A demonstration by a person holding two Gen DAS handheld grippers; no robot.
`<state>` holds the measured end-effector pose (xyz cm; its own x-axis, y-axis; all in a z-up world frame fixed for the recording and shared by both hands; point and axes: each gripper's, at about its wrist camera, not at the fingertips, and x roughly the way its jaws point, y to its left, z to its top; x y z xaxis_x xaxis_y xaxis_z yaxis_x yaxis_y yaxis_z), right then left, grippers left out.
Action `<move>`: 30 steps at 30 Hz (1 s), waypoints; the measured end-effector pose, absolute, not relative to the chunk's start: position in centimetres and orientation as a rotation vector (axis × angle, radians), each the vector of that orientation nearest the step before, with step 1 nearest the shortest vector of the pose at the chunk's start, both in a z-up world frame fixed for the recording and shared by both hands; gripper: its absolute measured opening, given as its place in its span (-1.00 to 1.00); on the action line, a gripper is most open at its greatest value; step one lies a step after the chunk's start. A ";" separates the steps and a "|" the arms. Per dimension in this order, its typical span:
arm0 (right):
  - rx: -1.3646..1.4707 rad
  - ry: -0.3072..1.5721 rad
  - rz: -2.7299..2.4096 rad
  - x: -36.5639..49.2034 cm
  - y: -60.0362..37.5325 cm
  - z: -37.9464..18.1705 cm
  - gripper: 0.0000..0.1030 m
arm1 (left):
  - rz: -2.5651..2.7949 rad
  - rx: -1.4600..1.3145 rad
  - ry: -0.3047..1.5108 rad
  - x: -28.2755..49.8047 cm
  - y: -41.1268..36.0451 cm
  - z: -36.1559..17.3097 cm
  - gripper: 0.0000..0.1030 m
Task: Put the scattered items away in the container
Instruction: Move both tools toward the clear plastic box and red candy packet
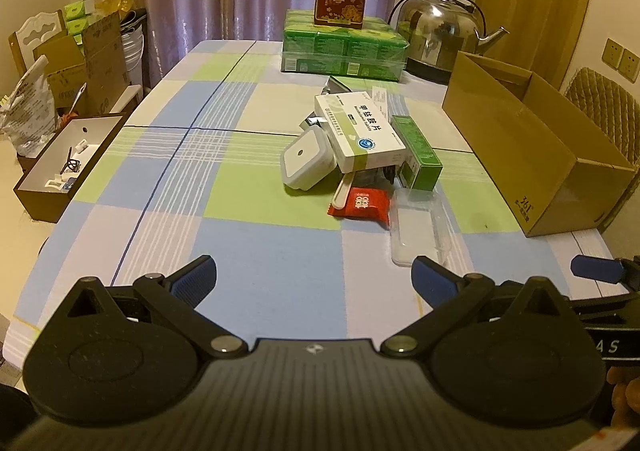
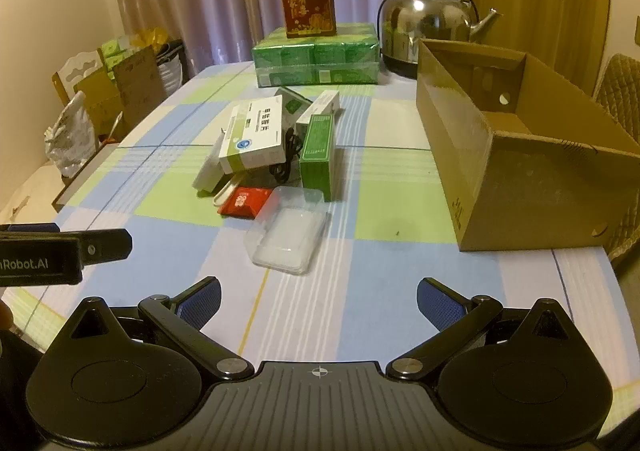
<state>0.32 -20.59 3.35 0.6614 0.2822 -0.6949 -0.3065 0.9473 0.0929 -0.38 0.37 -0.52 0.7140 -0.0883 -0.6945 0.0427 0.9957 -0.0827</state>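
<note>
Nothing is picked up yet: the left claw [image 1: 314,279] and right claw [image 2: 319,297] both hang released and empty over the near desk [image 2: 400,291]. The scattered pile, with the clear plastic case [image 2: 289,239] nearest, lies left of the empty cardboard box [image 2: 532,187]. Next probably calls for reaching forward to that case.

My two wrist views sit low at the counter's [image 1: 248,243] near edge, facing twelve o'clock. Both share the pile; the cardboard box [image 2: 520,179] lies at two o'clock, nearer the right view.
</note>
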 end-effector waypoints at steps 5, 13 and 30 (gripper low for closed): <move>-0.036 0.790 0.335 0.4 -20.5 3.0 0.97 | -0.074 -0.067 0.770 0.0 0.6 -0.4 0.98; -0.038 0.794 0.337 0.8 -20.3 2.7 0.97 | -0.087 -0.049 0.776 0.9 0.9 -0.5 0.98; -0.063 0.818 0.381 4.9 -16.7 0.5 0.96 | -0.106 -0.023 0.807 5.6 3.0 -2.3 0.98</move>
<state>4.92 -16.69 0.48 0.6198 0.3070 -0.7222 -0.3548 0.9305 0.0910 5.59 2.99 -2.34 0.6869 -0.1036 -0.7194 0.0863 0.9944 -0.0608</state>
